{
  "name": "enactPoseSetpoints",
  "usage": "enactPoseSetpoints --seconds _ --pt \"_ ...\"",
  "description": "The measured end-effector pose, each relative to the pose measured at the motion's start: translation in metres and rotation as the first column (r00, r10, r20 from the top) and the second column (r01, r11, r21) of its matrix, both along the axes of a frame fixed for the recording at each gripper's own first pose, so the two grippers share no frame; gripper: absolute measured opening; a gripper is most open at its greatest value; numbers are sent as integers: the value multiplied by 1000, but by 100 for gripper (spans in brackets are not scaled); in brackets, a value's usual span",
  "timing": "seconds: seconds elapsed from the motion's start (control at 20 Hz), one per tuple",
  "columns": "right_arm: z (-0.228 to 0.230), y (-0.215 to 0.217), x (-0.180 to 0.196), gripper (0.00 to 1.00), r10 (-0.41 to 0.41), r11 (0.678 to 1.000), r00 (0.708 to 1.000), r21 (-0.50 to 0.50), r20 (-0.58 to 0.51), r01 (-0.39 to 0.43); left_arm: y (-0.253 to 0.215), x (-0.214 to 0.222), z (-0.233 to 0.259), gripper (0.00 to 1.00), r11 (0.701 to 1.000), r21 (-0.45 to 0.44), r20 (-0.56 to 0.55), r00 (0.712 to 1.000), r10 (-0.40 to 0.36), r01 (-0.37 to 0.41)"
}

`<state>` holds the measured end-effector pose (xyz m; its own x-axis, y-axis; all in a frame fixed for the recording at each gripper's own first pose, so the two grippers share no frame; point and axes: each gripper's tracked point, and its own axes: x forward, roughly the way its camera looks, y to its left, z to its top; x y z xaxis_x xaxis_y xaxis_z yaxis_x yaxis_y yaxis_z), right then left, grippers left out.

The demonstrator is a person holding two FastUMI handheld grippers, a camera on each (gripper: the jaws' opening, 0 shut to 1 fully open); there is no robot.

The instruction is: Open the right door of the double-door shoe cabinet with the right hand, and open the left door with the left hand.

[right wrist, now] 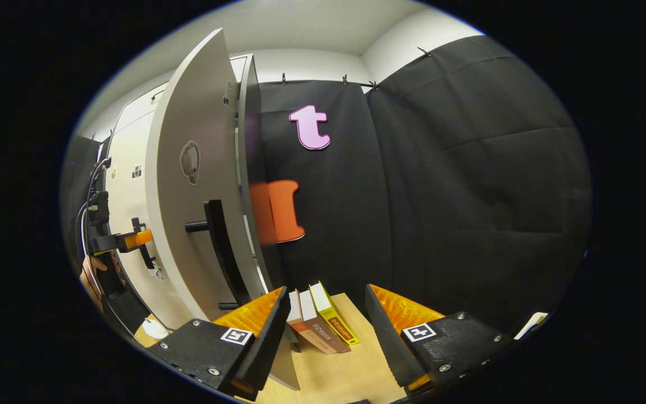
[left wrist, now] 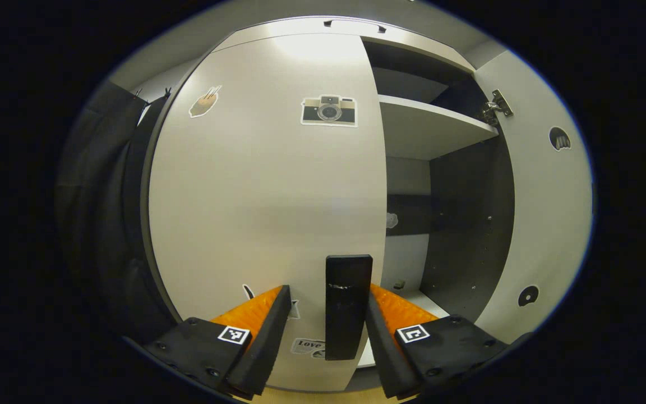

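Note:
The pale cabinet's left door point(left wrist: 267, 185) looks closed and carries a vertical black handle point(left wrist: 348, 306) near its right edge. My left gripper point(left wrist: 328, 292) is open, and the handle stands between its orange fingers, close to the right one. The right door point(left wrist: 547, 213) is swung wide open, baring a shelf point(left wrist: 429, 129) and the dark interior. In the right gripper view this open door point(right wrist: 194, 196) shows edge-on, its black handle point(right wrist: 219, 247) just left of my right gripper point(right wrist: 326, 306). That gripper is open and holds nothing. The left gripper point(right wrist: 127, 241) shows far off at the left door.
Three books point(right wrist: 323, 320) lean on the wooden floor point(right wrist: 345, 365) against the black cloth wall point(right wrist: 469, 185), just ahead of the right gripper. A hand point(right wrist: 93, 278) holds the left gripper at the far left. Stickers dot both doors.

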<state>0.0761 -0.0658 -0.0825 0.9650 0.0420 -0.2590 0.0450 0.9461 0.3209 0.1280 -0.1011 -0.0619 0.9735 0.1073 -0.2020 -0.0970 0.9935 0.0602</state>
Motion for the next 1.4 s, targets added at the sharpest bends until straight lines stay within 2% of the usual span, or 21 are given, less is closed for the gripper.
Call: enactPoseSetpoints --seconds 0.05,0.15,0.2,0.25,0.3,0.35,0.55,0.75,0.8,0.85,1.0,1.4 --pt "-1 2 -2 82 3 1000 1000 5 0 -3 -4 0 -1 78 1000 6 1 1000 -15 15" --pt "-3 2 -6 82 4 1000 1000 6 0 -4 -10 -1 -8 64 1000 -7 -18 1000 -23 23" --pt "-4 1 -8 82 2 1000 1000 2 -2 -2 -10 -1 -7 53 1000 -1 -15 1000 -20 20" --pt "-7 -1 -9 82 -3 1000 1000 0 -5 3 -14 -1 -7 53 1000 -8 -22 999 -27 26" --pt "-8 -2 -11 82 -5 1000 1000 3 -8 6 -14 -2 -7 45 1000 -1 -22 1000 -14 14" --pt "-10 -4 -12 83 -8 1000 1000 13 -13 9 -14 -2 -7 41 1000 6 -25 1000 -9 10" --pt "-12 -8 -17 82 -11 999 1000 49 -18 12 -14 -3 -6 39 999 -42 -27 1000 -12 10" --pt "-13 -6 -19 83 -6 999 1000 40 -23 7 -14 -5 -7 30 1000 -10 -20 1000 -21 21" --pt "-14 -3 -19 83 -1 999 1000 39 -22 1 -15 -6 -7 30 999 -31 -18 1000 -20 19" --pt "-14 -1 -18 82 6 999 1000 34 -21 -5 -15 -5 -6 25 999 -44 -17 1000 -23 22" --pt "-15 9 -15 83 33 999 999 33 -28 -32 -14 -23 -4 26 998 -48 -27 999 -36 35" --pt "-11 24 -18 83 108 994 994 20 -23 -108 -4 -66 5 26 998 -59 -34 999 -1 -1"
